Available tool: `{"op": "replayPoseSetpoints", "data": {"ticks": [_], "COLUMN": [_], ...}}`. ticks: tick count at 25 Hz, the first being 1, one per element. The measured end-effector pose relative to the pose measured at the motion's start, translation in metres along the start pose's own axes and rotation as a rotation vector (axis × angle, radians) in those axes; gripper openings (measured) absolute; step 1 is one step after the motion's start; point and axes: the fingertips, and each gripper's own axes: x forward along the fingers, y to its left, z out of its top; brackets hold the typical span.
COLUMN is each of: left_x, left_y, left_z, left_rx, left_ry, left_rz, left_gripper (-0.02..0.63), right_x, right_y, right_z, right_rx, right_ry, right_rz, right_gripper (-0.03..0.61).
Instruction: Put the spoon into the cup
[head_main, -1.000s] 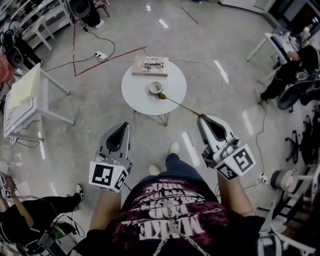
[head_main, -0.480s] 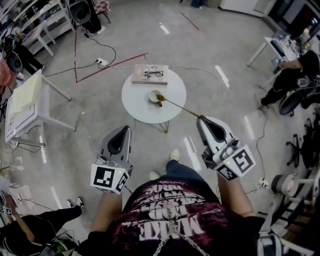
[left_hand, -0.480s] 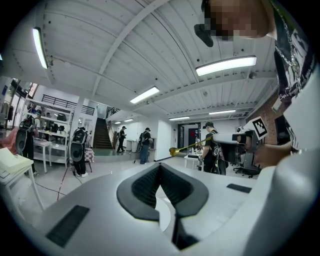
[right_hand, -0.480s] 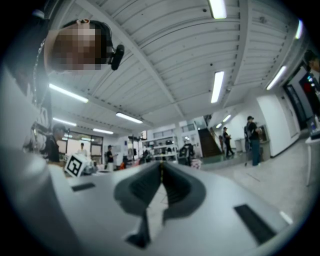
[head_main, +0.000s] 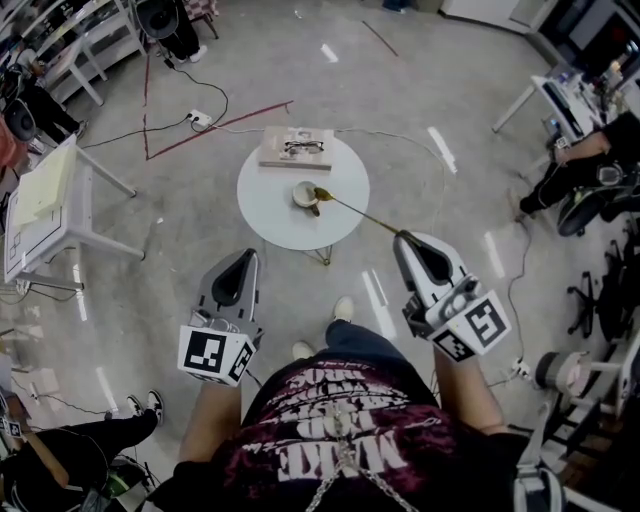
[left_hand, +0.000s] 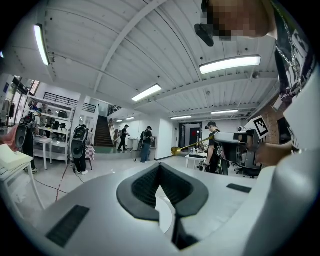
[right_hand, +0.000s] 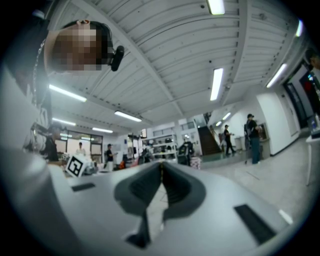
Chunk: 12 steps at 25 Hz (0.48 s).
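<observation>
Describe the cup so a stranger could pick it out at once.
Find the round white table in the middle of the head view. Two things rest on it: a flat book with glasses on it at the far edge, and the cup near the centre. The cup is the small, white, round one, with the tip of the gold spoon just to its right.

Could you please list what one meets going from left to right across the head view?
white rectangular side table → left gripper → small white cup → long gold spoon → right gripper, holding it → person in black
</observation>
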Motion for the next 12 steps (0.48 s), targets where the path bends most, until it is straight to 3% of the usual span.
{"op": "replayPoseSetpoints", "data": {"ticks": [12], "left_x": [0.049], "left_y": [0.006], "left_z": [0.003], "left_rx": [0.005], "left_ry": [0.009], "left_rz": [0.027], "left_gripper": [0.031], "right_x": [0.025], "right_y": [-0.048], "right_z": [0.007], "right_rx": [0.004], "right_ry": [-0.006], "right_rz": [0.038], "right_gripper": [0.035]}}
